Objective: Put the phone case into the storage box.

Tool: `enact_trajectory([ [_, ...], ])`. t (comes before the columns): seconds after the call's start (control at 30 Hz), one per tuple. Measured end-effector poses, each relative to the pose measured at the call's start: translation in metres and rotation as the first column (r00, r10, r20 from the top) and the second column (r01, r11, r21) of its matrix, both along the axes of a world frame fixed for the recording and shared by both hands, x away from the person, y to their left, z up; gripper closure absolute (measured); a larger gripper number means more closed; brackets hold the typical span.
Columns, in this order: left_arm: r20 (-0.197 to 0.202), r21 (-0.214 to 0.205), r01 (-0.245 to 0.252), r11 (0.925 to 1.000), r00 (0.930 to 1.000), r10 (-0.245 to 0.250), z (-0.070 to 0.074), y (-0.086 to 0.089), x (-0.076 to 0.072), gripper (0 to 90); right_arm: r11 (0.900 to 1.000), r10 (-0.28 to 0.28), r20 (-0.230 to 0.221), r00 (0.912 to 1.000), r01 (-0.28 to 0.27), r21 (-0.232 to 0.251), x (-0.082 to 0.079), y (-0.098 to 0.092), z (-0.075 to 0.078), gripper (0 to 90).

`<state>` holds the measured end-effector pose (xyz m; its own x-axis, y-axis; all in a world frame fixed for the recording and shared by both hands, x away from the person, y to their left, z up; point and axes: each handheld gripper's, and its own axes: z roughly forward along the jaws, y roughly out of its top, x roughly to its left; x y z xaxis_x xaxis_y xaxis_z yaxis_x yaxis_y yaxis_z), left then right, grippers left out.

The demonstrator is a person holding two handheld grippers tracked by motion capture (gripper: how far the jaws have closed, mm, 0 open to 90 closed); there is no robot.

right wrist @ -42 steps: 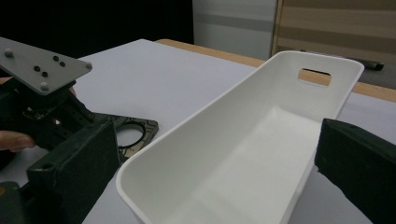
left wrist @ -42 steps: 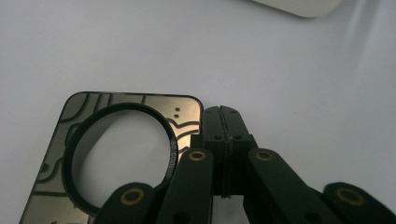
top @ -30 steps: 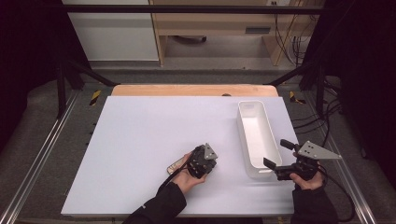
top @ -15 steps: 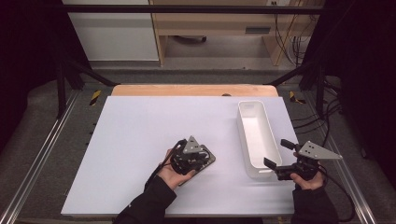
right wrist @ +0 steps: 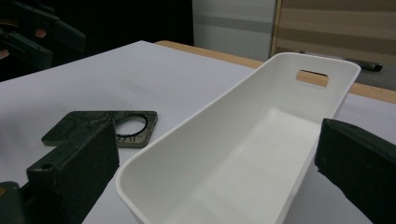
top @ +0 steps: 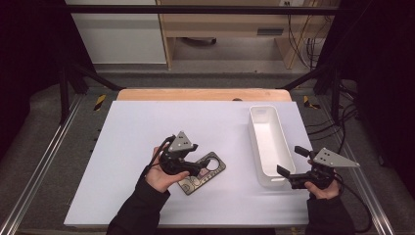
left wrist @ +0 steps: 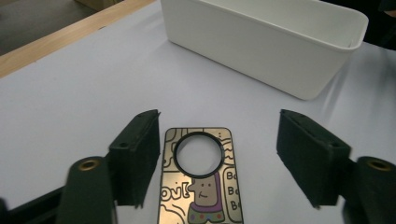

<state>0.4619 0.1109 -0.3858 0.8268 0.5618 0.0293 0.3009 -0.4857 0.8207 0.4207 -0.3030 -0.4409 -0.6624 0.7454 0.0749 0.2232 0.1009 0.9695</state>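
Tray [top: 269, 142] sits on counter [top: 137, 127], toward its right edge, long axis running front to back. Card w/ round hole [top: 205, 174] lies flat on counter left of tray's near end, apart from it. Left claw [top: 192, 164] is over card's near-left part, left of tray. Right claw [top: 289, 164] is at tray's near end, one jaw either side.

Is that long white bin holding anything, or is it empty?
Empty. The bin shows a bare white floor and walls in the right gripper view, and the patterned plate lies outside it on the table.
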Motion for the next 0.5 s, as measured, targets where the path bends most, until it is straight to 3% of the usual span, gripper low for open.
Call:
enact_trajectory([
  [0.3,0.008,0.004,-0.055,0.9985,0.9985,0.055,0.004,0.005,0.009,4.4,1.0000,0.003,-0.001,1.0000,-0.003,-0.003,0.000,0.001,0.000,0.4],
  [0.5,-0.001,0.010,-0.041,0.9991,0.9991,0.041,0.007,0.007,0.016,0.6,1.0000,0.003,-0.002,1.0000,-0.003,0.001,0.000,0.001,0.000,0.4],
])
